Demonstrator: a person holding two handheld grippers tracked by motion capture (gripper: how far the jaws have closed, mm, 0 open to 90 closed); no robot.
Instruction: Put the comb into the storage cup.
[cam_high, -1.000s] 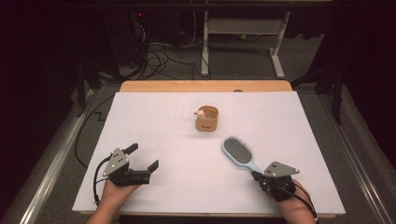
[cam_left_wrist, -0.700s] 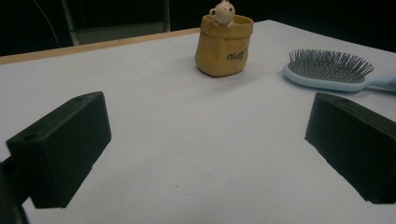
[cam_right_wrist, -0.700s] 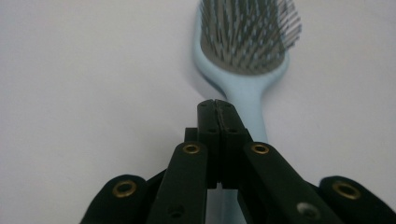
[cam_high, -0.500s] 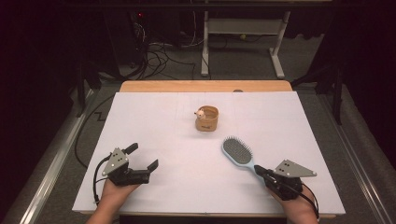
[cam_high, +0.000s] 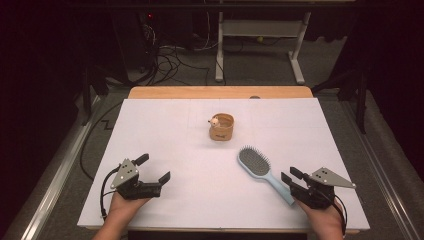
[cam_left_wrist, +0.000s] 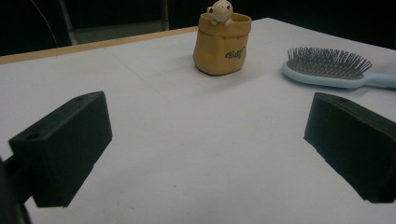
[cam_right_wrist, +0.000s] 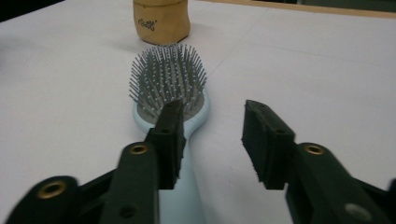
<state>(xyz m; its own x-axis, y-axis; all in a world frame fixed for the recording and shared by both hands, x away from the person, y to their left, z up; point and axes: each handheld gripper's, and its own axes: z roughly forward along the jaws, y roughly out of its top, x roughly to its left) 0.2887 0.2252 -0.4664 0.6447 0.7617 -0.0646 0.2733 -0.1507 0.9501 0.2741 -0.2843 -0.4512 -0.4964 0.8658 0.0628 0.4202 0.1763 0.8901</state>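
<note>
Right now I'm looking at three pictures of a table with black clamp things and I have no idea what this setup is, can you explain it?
A person sits at a white table, holding a hand-held claw in each hand. The high view looks down from above. The other two come from cameras riding on each claw, looking along its black jaws. On the table lie a light-blue hairbrush and a small tan pouch with a little bear on its rim. The left claw is open and holds nothing. The right claw has just been opening; its jaws stand apart, one over the brush handle, with nothing gripped.
</note>
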